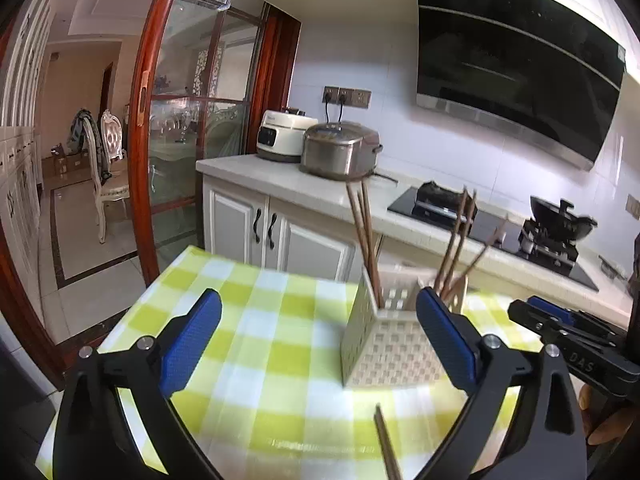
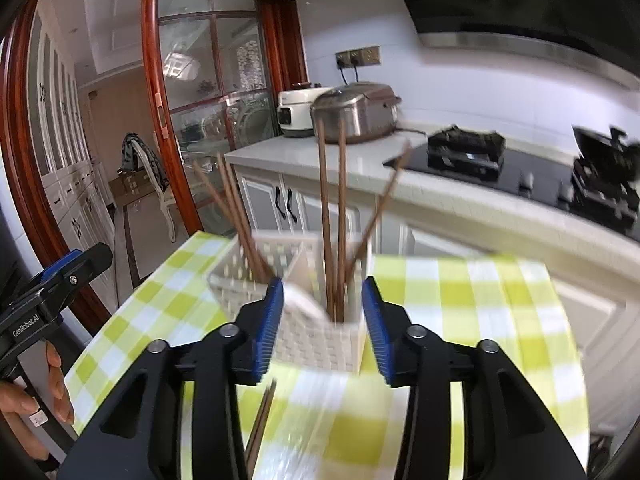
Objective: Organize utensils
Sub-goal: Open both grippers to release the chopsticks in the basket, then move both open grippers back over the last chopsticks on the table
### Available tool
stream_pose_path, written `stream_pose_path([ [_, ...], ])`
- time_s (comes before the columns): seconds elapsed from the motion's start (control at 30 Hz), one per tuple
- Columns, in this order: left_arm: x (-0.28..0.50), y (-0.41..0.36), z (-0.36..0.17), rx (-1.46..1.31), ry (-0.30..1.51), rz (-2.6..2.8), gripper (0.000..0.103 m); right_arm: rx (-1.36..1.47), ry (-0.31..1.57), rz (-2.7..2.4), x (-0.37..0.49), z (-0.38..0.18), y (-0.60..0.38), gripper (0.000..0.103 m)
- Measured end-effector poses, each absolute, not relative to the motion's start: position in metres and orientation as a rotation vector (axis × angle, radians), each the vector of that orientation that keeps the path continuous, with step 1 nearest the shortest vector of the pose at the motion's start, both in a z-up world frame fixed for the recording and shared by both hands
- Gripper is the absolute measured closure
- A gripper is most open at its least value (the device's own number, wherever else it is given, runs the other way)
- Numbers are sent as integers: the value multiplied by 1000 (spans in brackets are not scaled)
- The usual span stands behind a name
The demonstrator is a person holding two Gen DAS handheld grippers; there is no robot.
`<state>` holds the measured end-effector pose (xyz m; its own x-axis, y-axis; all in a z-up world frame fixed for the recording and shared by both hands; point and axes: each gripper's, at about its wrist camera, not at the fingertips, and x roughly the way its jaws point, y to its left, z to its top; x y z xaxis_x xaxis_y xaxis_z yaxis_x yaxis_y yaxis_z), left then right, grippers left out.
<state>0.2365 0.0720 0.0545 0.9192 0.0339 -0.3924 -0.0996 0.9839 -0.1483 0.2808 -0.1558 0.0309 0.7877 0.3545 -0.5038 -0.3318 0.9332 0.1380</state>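
Checkered tablecloth [image 1: 280, 344] lies open around the holder [image 1: 384, 344]; left tongs [image 1: 318, 344] and right tongs [image 2: 322, 324] gape empty.

"DAS" on right claw [image 1: 554, 322] – "GenRobot.AI" on left claw [image 2: 60, 276]

Baskets [image 2: 316, 340]: one
Sticks in left part [image 2: 236, 216]: three
Sticks in right part [image 2: 326, 216]: three
Sticks lying on surface [image 2: 262, 424]: two, blurred
Cookers [image 2: 356, 112]: two
Grippers [image 2: 324, 332]: two

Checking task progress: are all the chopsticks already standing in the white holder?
No: a pair of chopsticks still lies flat on the checked tablecloth, in front of the white holder.
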Motion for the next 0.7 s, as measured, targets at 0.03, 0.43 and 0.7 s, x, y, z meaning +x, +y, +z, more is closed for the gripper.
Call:
stream_pose_path([
  [0.03, 231, 70, 49, -160, 407, 70, 8, 58, 559, 369, 274, 26, -159, 61],
  [0.43, 166, 48, -13, -126, 469, 42, 5, 150, 663, 327, 216, -36, -181, 59],
  [0.7, 151, 41, -39, -57, 514, 49, 5, 102, 697, 327, 199, -59, -172, 59],
])
